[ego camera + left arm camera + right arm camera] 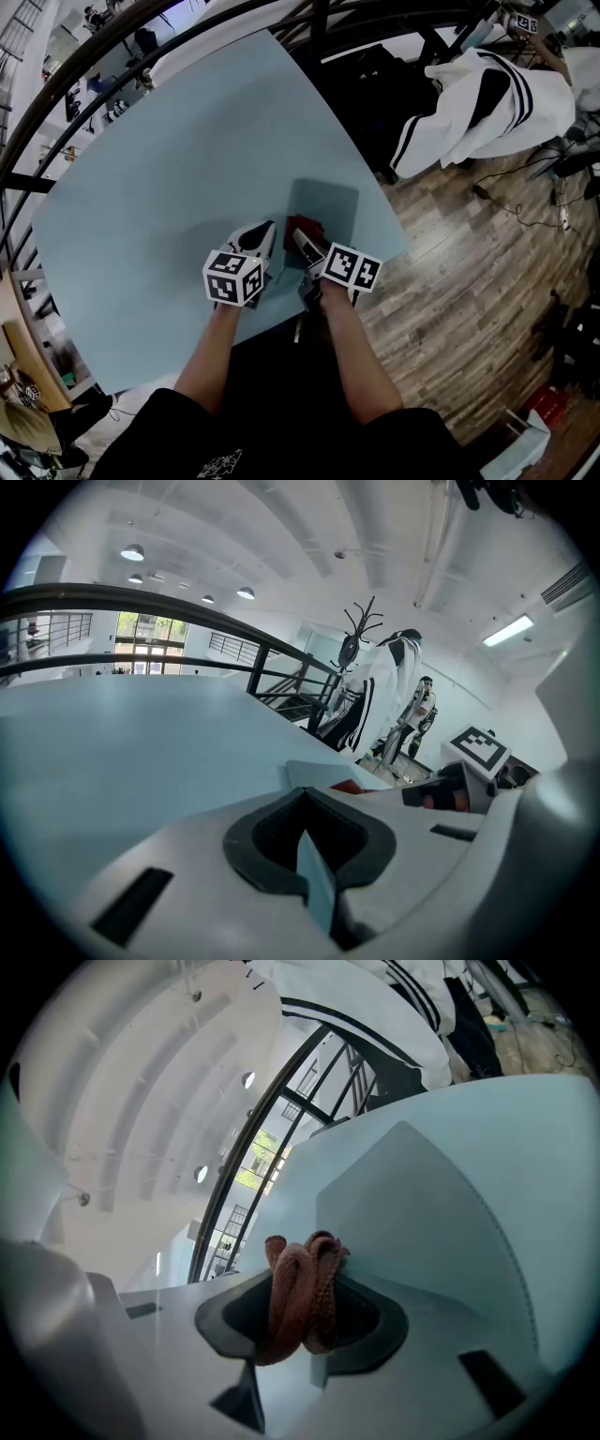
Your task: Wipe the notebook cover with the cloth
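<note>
The right gripper has its jaws closed on a dark red knitted cloth, bunched into rope-like folds that stand up out of the dark pads. The left gripper has its jaws drawn almost together, with only a narrow slit between them and nothing in it.

In the head view the left gripper is just to the left of the notebook, and the right gripper is at the notebook's near edge, holding the cloth over its near left corner. Whether the cloth touches the cover cannot be told.

The notebook lies flat and closed on the pale blue bench, close to the bench's near right edge. Its cover is plain blue-grey, a shade darker than the bench, and smooth, with no print or marks to be seen. From the right gripper view the notebook shows as a matt slab with crisp edges.

Beyond the notebook, past the bench's far edge, a white jacket with black stripes hangs above the wooden floor.
</note>
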The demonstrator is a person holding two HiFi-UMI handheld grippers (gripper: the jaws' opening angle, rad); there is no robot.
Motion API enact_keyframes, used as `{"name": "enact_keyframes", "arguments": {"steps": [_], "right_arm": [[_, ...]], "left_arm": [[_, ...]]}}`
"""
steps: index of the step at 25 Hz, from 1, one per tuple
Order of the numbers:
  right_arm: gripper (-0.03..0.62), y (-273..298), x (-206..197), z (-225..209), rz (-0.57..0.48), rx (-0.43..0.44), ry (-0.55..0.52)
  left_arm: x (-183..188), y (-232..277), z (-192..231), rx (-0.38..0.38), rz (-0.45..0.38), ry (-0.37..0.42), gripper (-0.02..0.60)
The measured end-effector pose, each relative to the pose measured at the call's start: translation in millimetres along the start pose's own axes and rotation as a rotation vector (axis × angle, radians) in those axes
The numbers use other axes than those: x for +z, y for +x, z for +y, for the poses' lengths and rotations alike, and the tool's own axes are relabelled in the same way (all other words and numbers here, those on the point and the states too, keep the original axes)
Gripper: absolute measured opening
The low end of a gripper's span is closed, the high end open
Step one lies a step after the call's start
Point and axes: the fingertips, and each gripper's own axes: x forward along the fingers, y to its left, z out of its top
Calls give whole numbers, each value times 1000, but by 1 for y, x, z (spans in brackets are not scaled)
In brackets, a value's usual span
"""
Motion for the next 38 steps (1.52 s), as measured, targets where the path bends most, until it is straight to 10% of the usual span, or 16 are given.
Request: {"name": "enact_keyframes", "arguments": {"steps": [38], "right_arm": [[146, -84, 34, -72, -124, -116, 54]], "left_arm": [[-15, 39, -80, -145, 68, 62, 8]]}}
